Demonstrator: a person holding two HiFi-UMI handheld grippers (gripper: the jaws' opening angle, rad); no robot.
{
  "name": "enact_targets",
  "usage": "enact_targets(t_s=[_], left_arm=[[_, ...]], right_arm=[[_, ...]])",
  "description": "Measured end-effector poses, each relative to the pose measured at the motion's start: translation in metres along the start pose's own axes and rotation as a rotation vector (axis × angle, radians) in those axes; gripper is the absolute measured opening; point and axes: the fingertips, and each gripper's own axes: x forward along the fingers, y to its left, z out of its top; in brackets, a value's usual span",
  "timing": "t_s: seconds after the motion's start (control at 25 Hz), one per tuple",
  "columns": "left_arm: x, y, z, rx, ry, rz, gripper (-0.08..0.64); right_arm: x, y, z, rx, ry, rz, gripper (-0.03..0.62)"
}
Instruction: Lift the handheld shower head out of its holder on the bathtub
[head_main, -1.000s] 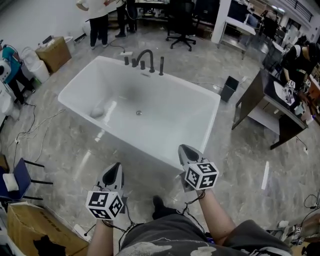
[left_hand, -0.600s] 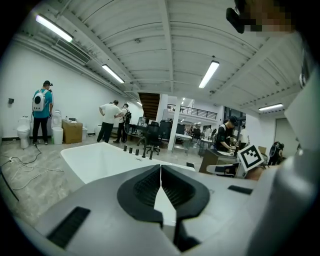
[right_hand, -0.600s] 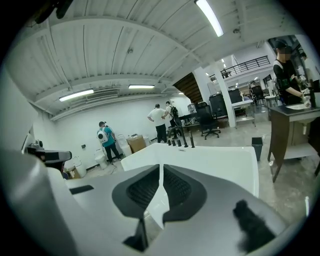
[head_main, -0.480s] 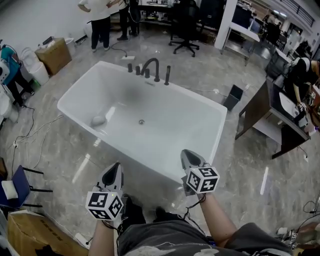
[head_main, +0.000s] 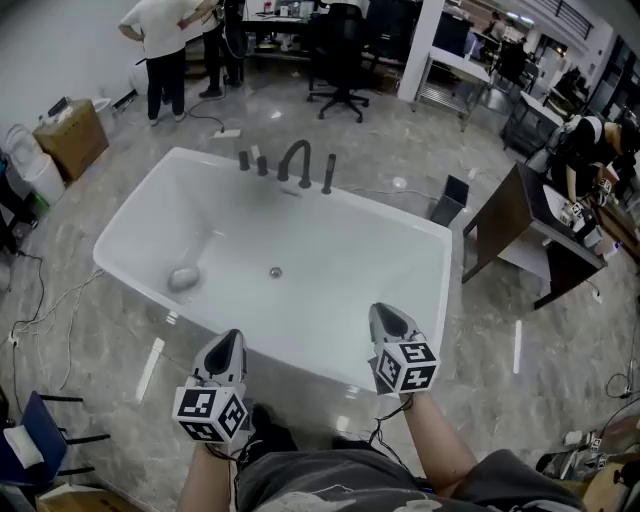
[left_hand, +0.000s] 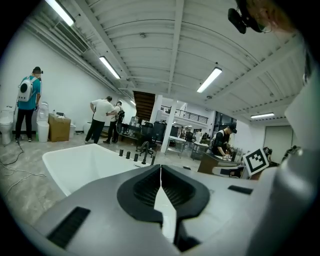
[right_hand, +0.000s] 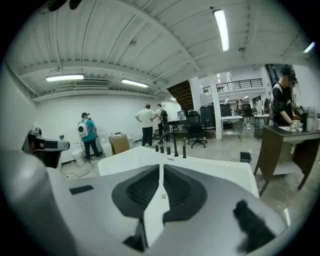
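Approach step. Left gripper (head_main: 229, 340) and right gripper (head_main: 386, 316) hover at the near rim of the tub (head_main: 352, 250), jaws pressed together, nothing between them. Shower head (head_main: 328, 172) stands in its holder on the far rim, just right of the spout (head_main: 295, 160), well apart from both. Next move, by my reading: get round to it, spread one pair of jaws. Holder and hose too small to make out.

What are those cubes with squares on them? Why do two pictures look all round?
A person wears a head camera looking down at a white bathtub. Each hand holds a two-jaw pincer; the cubes are part of them. The left gripper and right gripper are both shut, holding nothing. The round pictures come from wide-angle cameras riding on those grippers, looking along the jaws. On the tub's far rim stand a dark faucet and the slim shower head, untouched. A small grey thing lies inside the tub.
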Motion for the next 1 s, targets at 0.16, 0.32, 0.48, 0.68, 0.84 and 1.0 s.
enact_targets(t_s=[0.16,0.32,0.48,0.68,0.84,1.0], left_arm=[[0.018,0.057,0.023,0.010,0.018,-0.051,0.015],[0.031,0.106,0.038,0.023,0.044,-0.103,0.015],[0.046,0.144,0.039,0.001,0.071,-0.148,0.015],[0.062,0.166,0.034,-0.021,0.111,-0.208,0.015],[0.069,0.179,0.041,-0.019,0.104,-0.233,0.015],[0.073,0.194,0.052,-0.021,0.090,-0.229,0.015]], right_arm=[[0.040,0.031,0.019,0.040,-0.015,-0.058,0.037],[0.067,0.059,0.027,0.071,-0.016,-0.120,0.037],[0.084,0.076,0.032,0.085,-0.011,-0.188,0.037],[0.093,0.084,0.026,0.082,0.011,-0.240,0.037],[0.106,0.086,0.024,0.106,0.016,-0.276,0.037],[0.130,0.094,0.037,0.068,0.007,-0.277,0.037]])
